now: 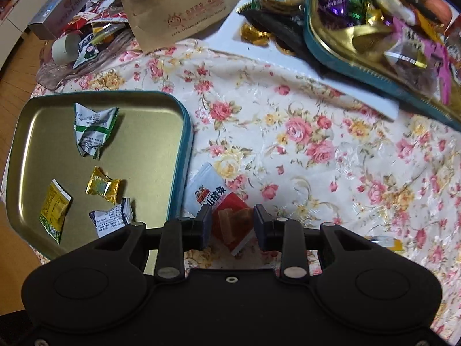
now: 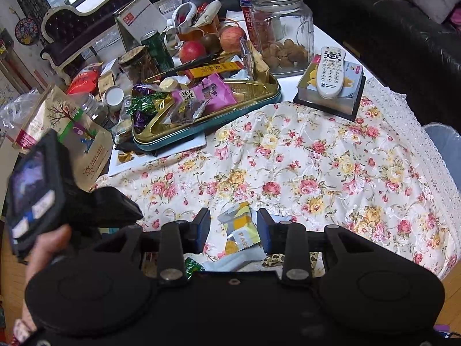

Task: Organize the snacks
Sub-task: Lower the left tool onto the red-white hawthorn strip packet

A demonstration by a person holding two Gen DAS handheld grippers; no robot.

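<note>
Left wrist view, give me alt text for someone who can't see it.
The left gripper points down at a red and white snack packet lying between its jaws on a floral tablecloth. To its left, a teal-rimmed gold tin lid holds five small wrapped candies; a full snack tray sits beyond.

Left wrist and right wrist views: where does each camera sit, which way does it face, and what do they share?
Left wrist: sits on the left gripper, facing steeply down at a red-and-white snack packet between its fingers, beside a teal tin lid.
Right wrist: sits on the right gripper, facing down and forward over a yellow-grey packet; a hand shows.
Shared: floral tablecloth, gold candy tin, brown paper bag.
</note>
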